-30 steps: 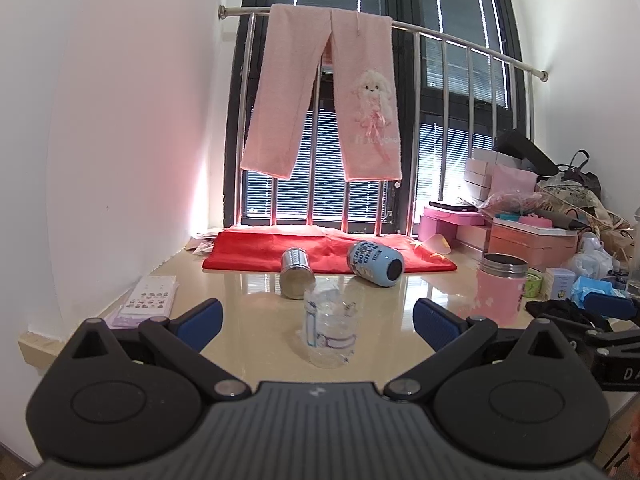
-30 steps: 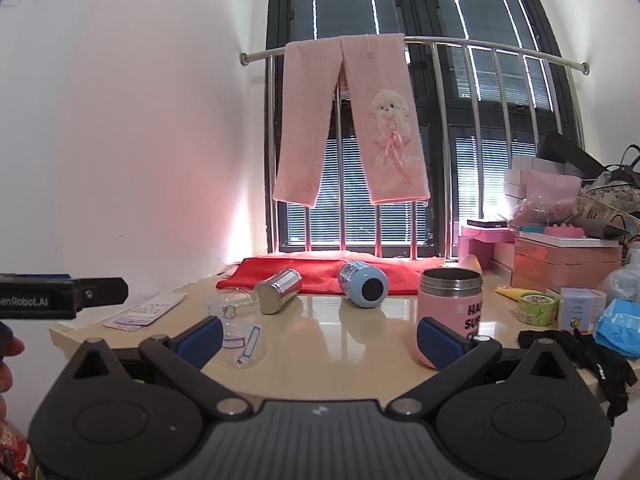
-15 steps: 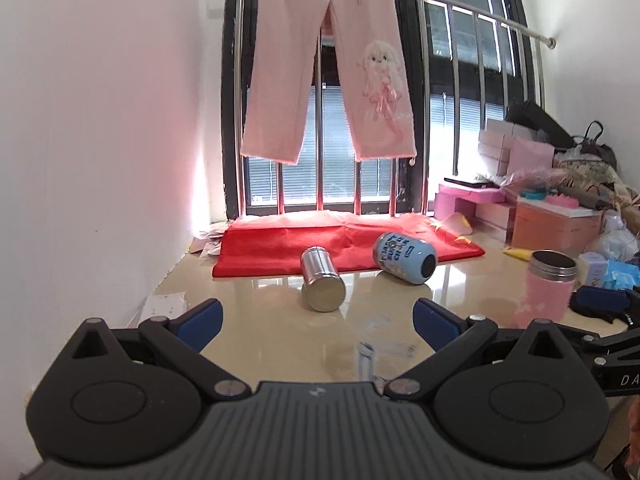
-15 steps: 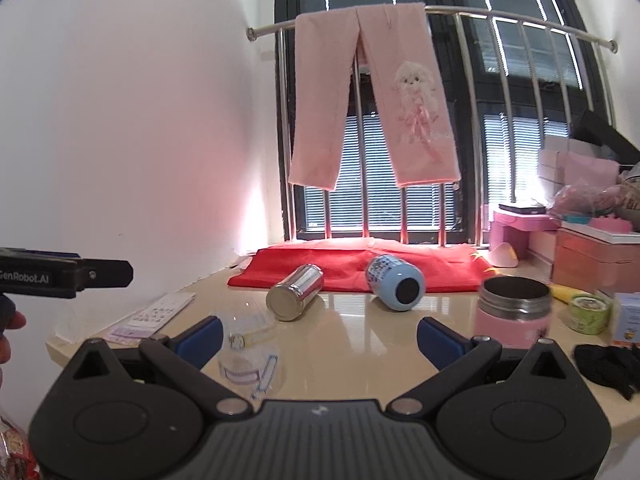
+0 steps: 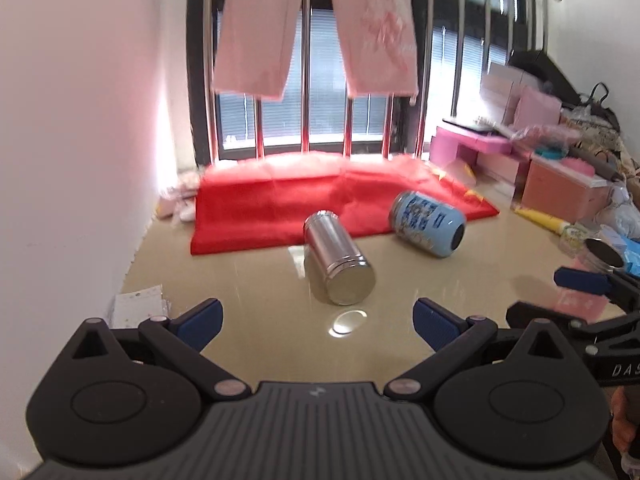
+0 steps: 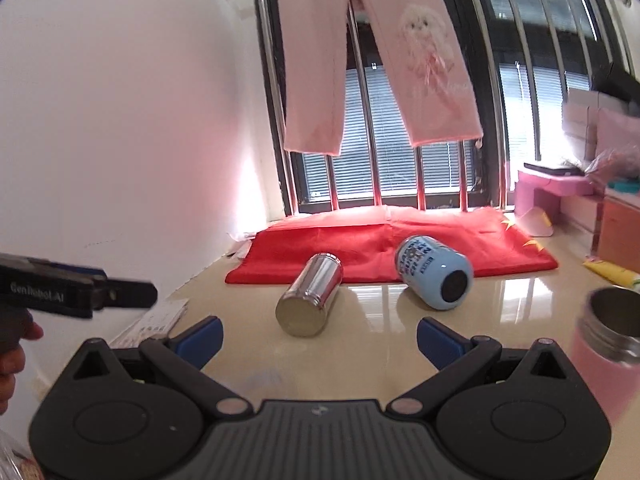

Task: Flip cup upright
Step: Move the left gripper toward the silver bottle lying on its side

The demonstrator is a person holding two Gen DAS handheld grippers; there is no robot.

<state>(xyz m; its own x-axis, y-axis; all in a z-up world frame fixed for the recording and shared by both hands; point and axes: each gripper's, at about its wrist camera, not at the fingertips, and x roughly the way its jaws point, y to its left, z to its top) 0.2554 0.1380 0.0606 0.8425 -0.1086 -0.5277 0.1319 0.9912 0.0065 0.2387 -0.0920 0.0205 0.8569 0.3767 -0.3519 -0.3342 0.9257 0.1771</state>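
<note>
A steel cup (image 5: 338, 262) lies on its side on the beige tabletop, base toward me; it also shows in the right wrist view (image 6: 310, 296). A blue printed cup (image 5: 428, 230) lies on its side to its right, by the red cloth, and shows in the right wrist view (image 6: 434, 272) too. My left gripper (image 5: 318, 322) is open and empty, just short of the steel cup. My right gripper (image 6: 320, 338) is open and empty, in front of both cups. The clear plastic cup seen earlier is out of view.
A red cloth (image 5: 320, 196) lies under the barred window. A pink steel-rimmed tumbler (image 6: 604, 348) stands upright at the right. Pink boxes and clutter (image 5: 560, 176) fill the far right. A sticker sheet (image 5: 138, 308) lies by the left wall.
Both grippers have moved forward and tilted down toward the two lying cups. The clear plastic cup has dropped out of both views. Both stay open.
</note>
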